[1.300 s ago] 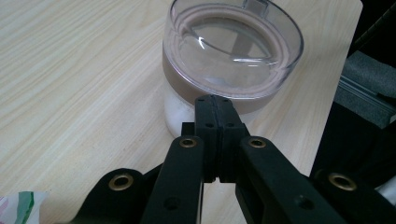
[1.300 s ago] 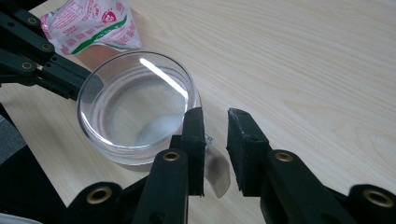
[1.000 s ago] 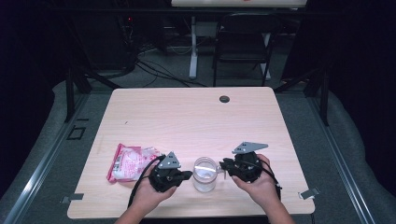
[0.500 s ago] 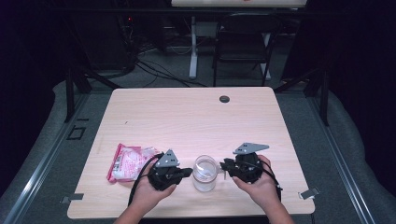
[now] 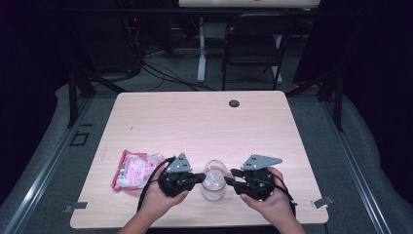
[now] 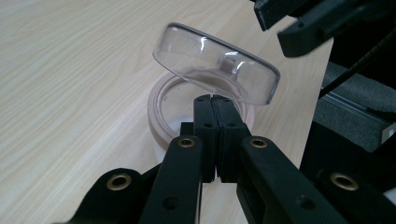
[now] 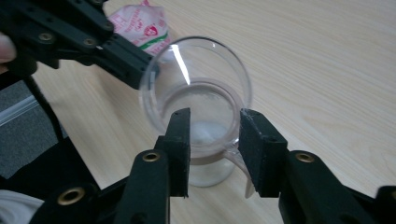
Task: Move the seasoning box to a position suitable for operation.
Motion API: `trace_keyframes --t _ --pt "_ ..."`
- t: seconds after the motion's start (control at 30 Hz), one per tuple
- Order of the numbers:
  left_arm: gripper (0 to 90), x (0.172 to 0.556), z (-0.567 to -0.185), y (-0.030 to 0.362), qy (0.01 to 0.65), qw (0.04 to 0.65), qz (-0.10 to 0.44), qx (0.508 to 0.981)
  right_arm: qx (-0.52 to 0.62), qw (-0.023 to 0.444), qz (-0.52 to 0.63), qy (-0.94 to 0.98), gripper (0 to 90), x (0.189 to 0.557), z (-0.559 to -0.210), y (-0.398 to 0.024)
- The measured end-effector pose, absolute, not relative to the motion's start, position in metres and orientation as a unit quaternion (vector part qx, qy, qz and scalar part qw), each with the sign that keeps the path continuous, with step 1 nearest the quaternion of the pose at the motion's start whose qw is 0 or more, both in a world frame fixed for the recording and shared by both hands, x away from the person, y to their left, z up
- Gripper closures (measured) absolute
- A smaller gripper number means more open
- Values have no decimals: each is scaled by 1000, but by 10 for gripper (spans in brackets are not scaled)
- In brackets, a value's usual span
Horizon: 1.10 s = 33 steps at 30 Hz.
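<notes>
The jaws of the left gripper [image 6: 211,100] are pressed shut, with nothing seen between them. Their tips are laid at the rim of the small clear glass jar with a pinkish sealing ring [image 6: 156,107], just under its tilted, clear domed lid [image 6: 210,60]. It is judged that the lid is being propped open in this way. In the right gripper view the same tips are seen touching the lid's edge.

The jaws of the right gripper [image 7: 215,116] have just been opening and are held apart, one on each side of the jar's near rim, without the glass being pressed. A release is suggested, so that the jar is left standing on its own with its mouth uncovered.

The jar [image 5: 213,185] is set close to the near edge of the pale wooden table [image 5: 195,122], about midway along it, between the two grippers. A pink and white plastic packet [image 5: 134,168] is laid just beyond the left hand, toward the near left corner, probably kept ready for the jar.

A dark round grommet [image 5: 234,103] is set near the far edge. Beyond the table, grey carpet, a black folding chair [image 5: 253,44] and loose cables are seen in a dim room.
</notes>
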<state>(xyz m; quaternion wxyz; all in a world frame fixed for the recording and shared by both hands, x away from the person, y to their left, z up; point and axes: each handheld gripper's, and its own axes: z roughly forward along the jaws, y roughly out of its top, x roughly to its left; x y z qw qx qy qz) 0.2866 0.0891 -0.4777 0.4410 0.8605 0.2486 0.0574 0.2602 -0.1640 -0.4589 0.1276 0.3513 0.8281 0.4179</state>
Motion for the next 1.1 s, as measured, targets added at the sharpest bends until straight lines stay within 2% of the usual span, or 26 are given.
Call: trace_keyframes --t 0.3,0.5,0.63,0.9,1.1 --pt "882 289 -472 82 245 439 60 862 339 141 407 836 524 251 -465 -153" --pt "839 289 -469 81 247 444 62 859 329 162 402 839 455 248 -471 -141" --pt "809 288 -470 81 250 444 63 858 335 182 399 834 458 248 -474 -138" --pt "705 289 -475 81 257 441 73 857 336 180 401 833 461 250 -473 -139" --pt "693 293 -482 80 266 436 73 857 340 177 405 830 469 249 -473 -141"
